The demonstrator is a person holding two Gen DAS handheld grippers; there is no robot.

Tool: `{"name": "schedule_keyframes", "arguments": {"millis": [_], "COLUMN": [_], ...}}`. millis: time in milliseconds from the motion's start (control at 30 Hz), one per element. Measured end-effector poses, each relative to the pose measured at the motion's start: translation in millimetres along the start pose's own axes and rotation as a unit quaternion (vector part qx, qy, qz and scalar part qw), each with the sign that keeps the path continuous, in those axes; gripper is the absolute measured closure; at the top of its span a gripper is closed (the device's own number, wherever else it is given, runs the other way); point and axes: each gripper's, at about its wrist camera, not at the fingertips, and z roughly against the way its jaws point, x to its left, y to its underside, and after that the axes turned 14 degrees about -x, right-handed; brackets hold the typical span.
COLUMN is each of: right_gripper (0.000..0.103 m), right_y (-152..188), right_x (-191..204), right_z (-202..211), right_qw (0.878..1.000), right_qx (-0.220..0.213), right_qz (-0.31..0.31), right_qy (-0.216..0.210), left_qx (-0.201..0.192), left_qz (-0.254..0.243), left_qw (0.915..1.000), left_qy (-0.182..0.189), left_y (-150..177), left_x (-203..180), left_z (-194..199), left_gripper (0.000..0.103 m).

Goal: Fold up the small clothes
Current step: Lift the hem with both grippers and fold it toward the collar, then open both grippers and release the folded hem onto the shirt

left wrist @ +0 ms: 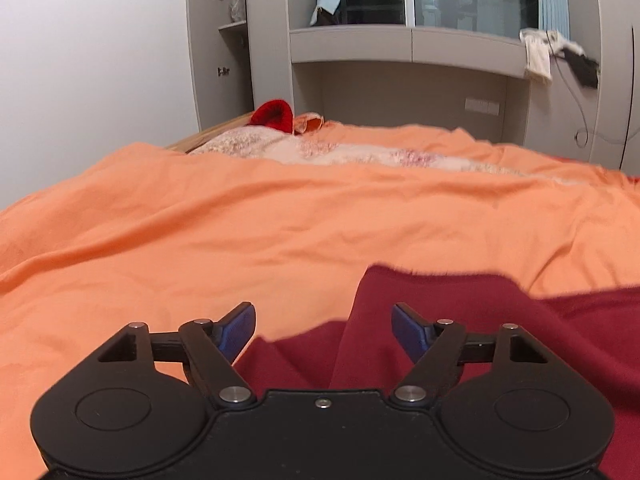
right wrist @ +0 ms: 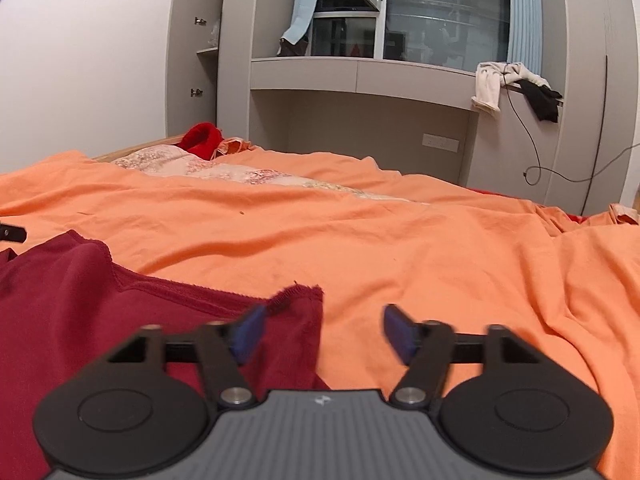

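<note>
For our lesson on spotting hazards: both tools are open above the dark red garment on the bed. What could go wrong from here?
1. The left hand-held gripper may pinch the orange sheet along with the dark red garment, since both are soft and wrinkled.
2. The right hand-held gripper sits at the frayed corner, so a shallow grip could slip off.

A home bedroom: orange-sheeted bed (left wrist: 280,216), grey wardrobe (right wrist: 208,40), curtained window (right wrist: 440,12).
</note>
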Motion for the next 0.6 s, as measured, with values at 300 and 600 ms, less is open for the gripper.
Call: {"name": "schedule_keyframes", "arguments": {"millis": [300, 600], "right_gripper": [0.019, 0.096], "right_y": [9.5, 10.5], "right_x": [20.9, 0.7], "right_z": [-8.8, -16.2], "right_qw": [0.998, 0.999], "right_qx": [0.024, 0.019], "right_qz": [0.039, -0.033], "right_qy": [-0.045, 0.014], "left_qx": [0.023, 0.038], "left_qz": [-0.015, 0.015], "left_qw": [0.9994, 0.9988], "left_qy": [-0.020, -0.028], "left_y": [24.7, 30.9], "left_x": [1.5, 14.0], "left_z": [0.4, -1.0], "left_gripper": [0.026, 0.028]}}
